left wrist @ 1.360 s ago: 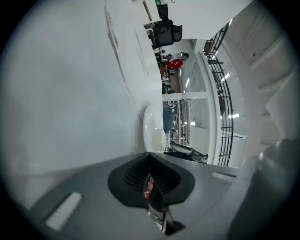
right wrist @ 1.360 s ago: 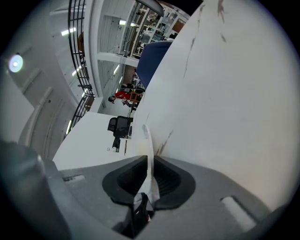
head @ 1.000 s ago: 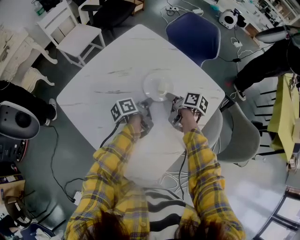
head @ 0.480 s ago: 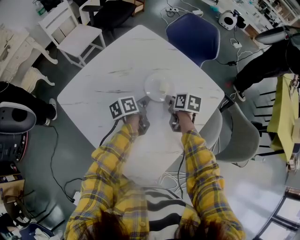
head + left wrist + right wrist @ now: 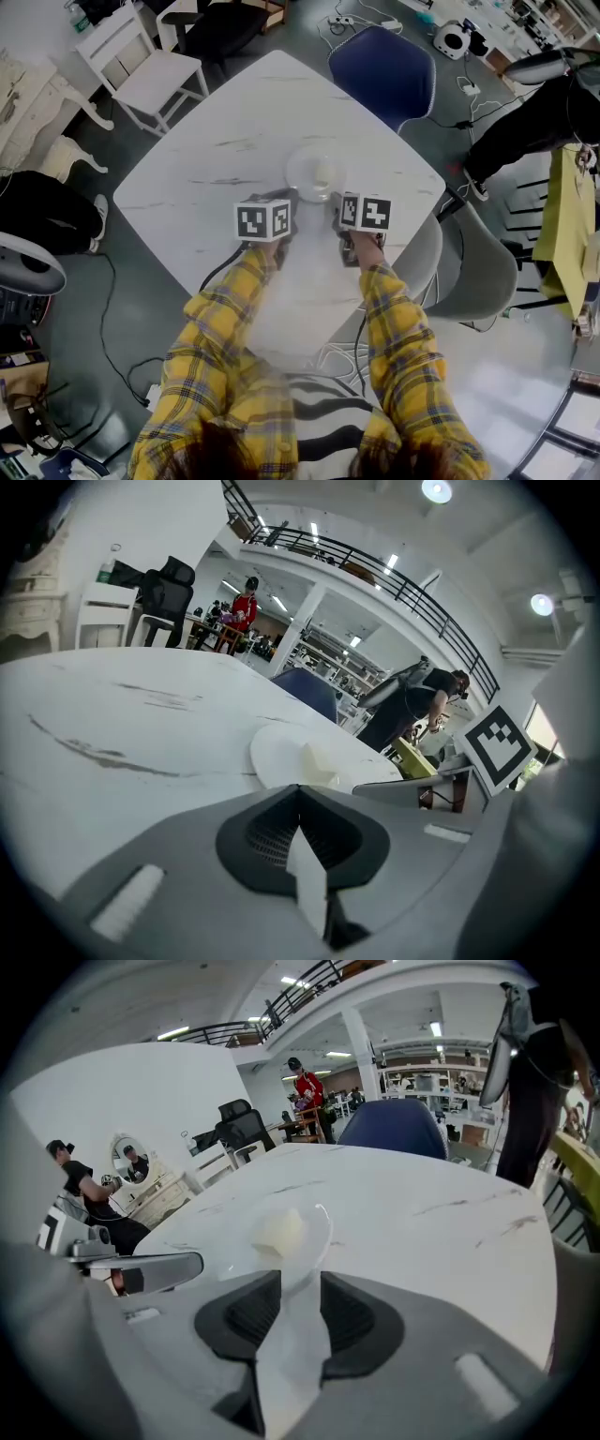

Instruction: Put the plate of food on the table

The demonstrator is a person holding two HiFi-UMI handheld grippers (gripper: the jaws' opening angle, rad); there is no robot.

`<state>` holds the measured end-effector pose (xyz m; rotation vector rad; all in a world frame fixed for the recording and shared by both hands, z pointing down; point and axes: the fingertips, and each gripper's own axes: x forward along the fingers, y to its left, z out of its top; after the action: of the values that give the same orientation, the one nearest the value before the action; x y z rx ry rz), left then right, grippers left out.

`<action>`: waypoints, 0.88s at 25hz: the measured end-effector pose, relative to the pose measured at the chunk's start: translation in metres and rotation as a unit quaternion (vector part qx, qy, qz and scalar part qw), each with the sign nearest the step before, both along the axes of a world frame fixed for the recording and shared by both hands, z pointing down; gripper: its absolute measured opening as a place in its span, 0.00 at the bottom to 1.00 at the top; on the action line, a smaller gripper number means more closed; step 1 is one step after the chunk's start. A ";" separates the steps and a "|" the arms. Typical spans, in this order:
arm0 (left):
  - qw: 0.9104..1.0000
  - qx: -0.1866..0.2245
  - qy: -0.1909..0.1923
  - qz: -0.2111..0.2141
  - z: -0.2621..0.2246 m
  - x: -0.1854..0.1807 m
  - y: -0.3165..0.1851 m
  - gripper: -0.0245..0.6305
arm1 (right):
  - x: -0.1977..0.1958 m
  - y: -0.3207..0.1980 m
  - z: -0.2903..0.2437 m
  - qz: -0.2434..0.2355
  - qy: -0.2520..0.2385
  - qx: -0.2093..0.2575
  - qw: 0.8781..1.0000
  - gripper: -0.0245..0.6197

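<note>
Marble worktop [image 5: 206, 141] bears the glass plate of food [image 5: 316, 173]; right claw [image 5: 292, 1283], jaws just opened, loosely straddles its rim, left claw [image 5: 300, 787] seemingly shut, empty; step: release, next withdraw both without nudging.

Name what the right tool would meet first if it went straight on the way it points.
Probably the plate: its rim reaches between the jaws, which have just been opening.

Blue chair [image 5: 384, 70] top; white chair [image 5: 157, 75] upper left; grey chair [image 5: 483, 272] right.

White marbled table [image 5: 216, 141], clear plate [image 5: 298, 169] resting on it
</note>
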<state>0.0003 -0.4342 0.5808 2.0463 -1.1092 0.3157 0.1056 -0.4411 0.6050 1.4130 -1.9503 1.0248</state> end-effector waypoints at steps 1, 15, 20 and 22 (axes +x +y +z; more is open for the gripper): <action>1.000 0.000 0.001 0.002 0.001 0.002 0.001 0.03 | 0.000 0.002 -0.001 0.002 -0.004 0.002 1.000 0.24; 1.000 -0.008 -0.005 0.027 -0.008 0.019 0.028 0.04 | -0.018 0.025 -0.026 -0.019 -0.050 0.036 0.998 0.21; 1.000 -0.003 0.002 0.015 -0.017 0.017 0.041 0.04 | -0.024 0.039 -0.034 -0.023 -0.057 0.043 0.997 0.19; 1.000 0.002 0.005 0.012 -0.021 0.016 0.047 0.04 | -0.027 0.046 -0.038 -0.024 -0.061 0.048 0.997 0.19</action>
<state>0.0165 -0.3875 0.5600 2.0631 -1.0812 0.3151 0.0786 -0.3951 0.5667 1.3749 -2.1365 1.0299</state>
